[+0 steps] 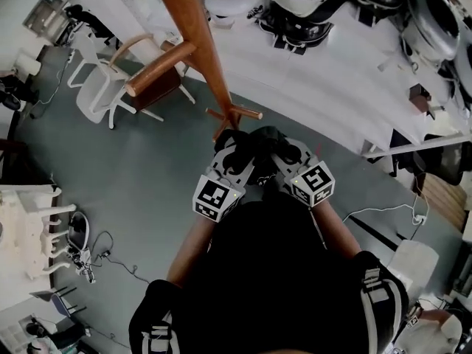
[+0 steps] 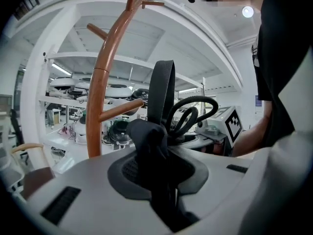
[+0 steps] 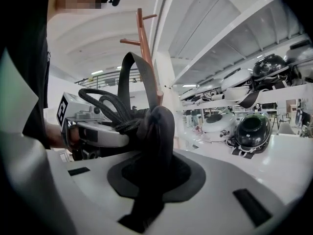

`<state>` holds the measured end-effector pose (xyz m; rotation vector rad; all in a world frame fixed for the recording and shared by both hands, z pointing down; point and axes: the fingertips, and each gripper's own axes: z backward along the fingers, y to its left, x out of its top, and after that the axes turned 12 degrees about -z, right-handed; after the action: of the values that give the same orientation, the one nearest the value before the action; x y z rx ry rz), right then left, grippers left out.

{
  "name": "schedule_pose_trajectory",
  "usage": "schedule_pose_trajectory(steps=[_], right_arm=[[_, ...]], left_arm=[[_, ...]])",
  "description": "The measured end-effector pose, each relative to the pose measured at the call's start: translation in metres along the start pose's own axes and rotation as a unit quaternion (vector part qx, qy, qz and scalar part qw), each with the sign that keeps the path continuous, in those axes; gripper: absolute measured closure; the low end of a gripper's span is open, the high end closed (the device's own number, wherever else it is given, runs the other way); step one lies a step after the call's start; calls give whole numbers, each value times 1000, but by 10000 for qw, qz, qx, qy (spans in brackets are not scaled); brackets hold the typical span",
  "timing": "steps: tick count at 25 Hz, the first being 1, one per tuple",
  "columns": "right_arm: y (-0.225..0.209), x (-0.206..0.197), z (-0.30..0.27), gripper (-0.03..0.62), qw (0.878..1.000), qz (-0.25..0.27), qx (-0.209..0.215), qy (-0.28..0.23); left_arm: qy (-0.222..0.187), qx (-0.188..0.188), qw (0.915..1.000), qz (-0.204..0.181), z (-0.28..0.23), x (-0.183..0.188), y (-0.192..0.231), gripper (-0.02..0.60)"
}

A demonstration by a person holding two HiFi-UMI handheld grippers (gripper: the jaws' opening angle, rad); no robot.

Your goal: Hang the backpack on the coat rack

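Both grippers carry the black backpack point(image 1: 259, 140) between them, just short of the wooden coat rack point(image 1: 193, 28). My left gripper point(image 1: 233, 155) is shut on a bunched fold of the pack's black fabric point(image 2: 149, 136), with a strap point(image 2: 161, 89) and a cord loop point(image 2: 193, 109) rising beyond it. My right gripper point(image 1: 285, 153) is shut on another fold point(image 3: 159, 131) of the same pack. The rack's pole point(image 2: 100, 97) and pegs point(image 2: 122, 109) stand to the front left in the left gripper view, and its top point(image 3: 145, 38) shows behind the strap in the right gripper view.
White shelving point(image 1: 317, 72) with helmets point(image 3: 252, 129) runs behind the rack. A white chair point(image 1: 99, 87) and a wooden seat point(image 1: 158, 80) stand to the left. A white table point(image 1: 26, 227) and floor cables point(image 1: 96, 253) lie at the lower left, with more cable point(image 1: 391, 212) at right.
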<state>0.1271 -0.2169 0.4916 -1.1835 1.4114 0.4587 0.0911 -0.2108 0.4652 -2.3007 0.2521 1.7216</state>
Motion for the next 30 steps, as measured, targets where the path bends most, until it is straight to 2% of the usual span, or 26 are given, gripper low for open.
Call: schedule_pose_trajectory(steps=[6, 15, 22, 30], right_arm=[[-23, 9, -16, 514, 9979, 112, 582, 248], [-37, 17, -39, 514, 9894, 341, 1299, 558], [-44, 16, -51, 514, 9822, 473, 1663, 737], [-53, 15, -66, 514, 9753, 377, 1982, 903]], left_arm=[[60, 645, 9977, 200, -20, 0, 17, 491], [205, 1469, 9880, 442, -31, 0, 38, 491], [313, 1828, 9810, 576, -36, -8, 45, 491], [478, 2211, 9719, 650, -43, -16, 57, 491]])
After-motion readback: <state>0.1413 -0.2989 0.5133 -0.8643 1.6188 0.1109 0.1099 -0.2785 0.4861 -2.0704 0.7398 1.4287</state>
